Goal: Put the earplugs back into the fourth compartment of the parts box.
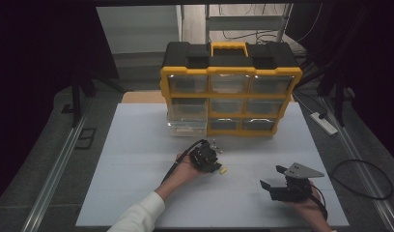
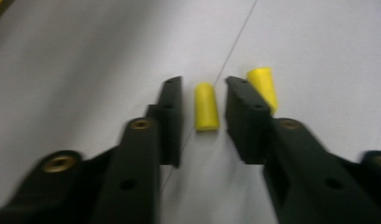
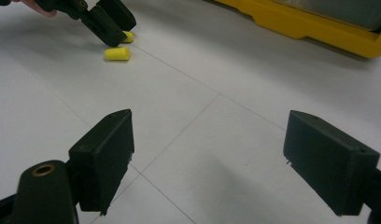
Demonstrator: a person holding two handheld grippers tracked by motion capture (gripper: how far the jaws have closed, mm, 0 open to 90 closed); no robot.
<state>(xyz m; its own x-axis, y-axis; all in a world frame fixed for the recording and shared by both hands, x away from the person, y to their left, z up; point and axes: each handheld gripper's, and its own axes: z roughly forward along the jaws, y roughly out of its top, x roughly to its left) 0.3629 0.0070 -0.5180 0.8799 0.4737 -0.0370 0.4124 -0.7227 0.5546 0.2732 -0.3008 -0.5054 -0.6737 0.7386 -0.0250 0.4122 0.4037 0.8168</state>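
Observation:
Two small yellow foam plugs lie on the white table. One plug (image 2: 207,107) lies between the jaws of my left gripper (image 2: 205,84), with a thin gap on each side, so the pads are not pressing it. The second plug (image 2: 263,86) lies just outside the right-hand jaw. In the high view my left gripper (image 1: 217,167) points down at the table's middle with a yellow plug (image 1: 223,170) beside it. My right gripper (image 1: 271,177) rests at the front right, open wide and with nothing in it (image 3: 207,140). From there I see a plug (image 3: 117,53) and the left gripper (image 3: 107,23) beyond.
A yellow and black organizer (image 1: 231,96) with clear drawers stands at the table's far side. Its lower left drawer (image 1: 187,121) is pulled out. Its yellow base (image 3: 310,23) runs across the right gripper view's top. A power strip (image 1: 323,123) lies off the table at right.

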